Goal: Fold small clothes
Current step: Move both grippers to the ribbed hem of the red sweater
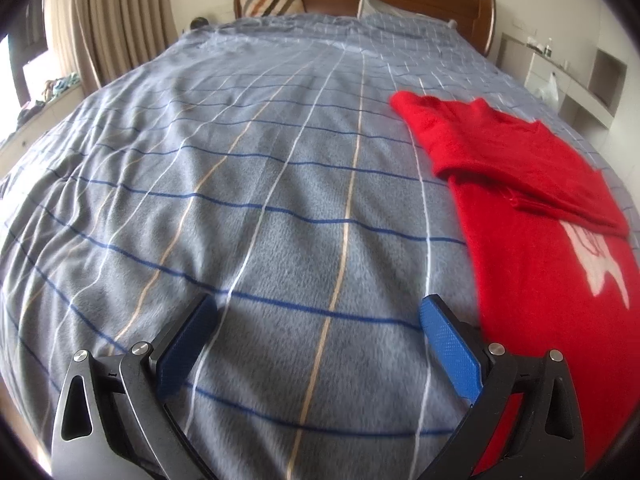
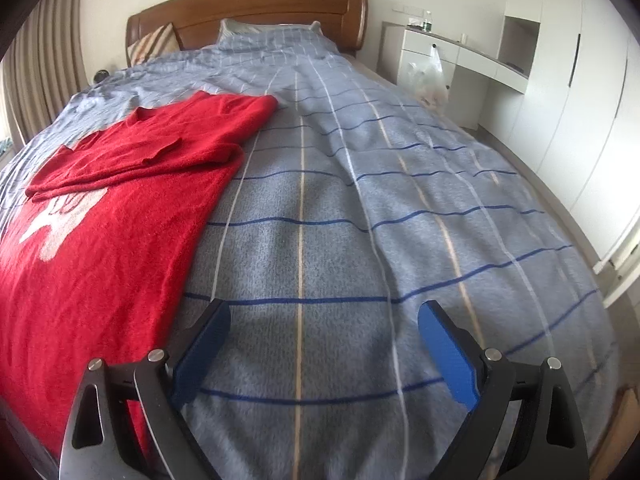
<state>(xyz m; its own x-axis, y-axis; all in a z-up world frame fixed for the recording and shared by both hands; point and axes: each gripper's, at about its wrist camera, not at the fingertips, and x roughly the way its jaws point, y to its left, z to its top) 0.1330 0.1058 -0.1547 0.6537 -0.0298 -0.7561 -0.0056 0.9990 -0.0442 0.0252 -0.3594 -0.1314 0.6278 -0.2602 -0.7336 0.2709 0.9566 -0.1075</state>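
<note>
A red knit sweater with a white figure on its front lies flat on the blue-grey plaid bed cover. Both sleeves are folded across its chest. In the left wrist view it lies to the right; in the right wrist view the sweater lies to the left. My left gripper is open and empty over the cover, just left of the sweater's side edge. My right gripper is open and empty over the cover, just right of the sweater's other side edge.
A wooden headboard and pillows stand at the far end of the bed. White desk and cabinets with a hanging plastic bag line the right wall. Curtains hang on the left.
</note>
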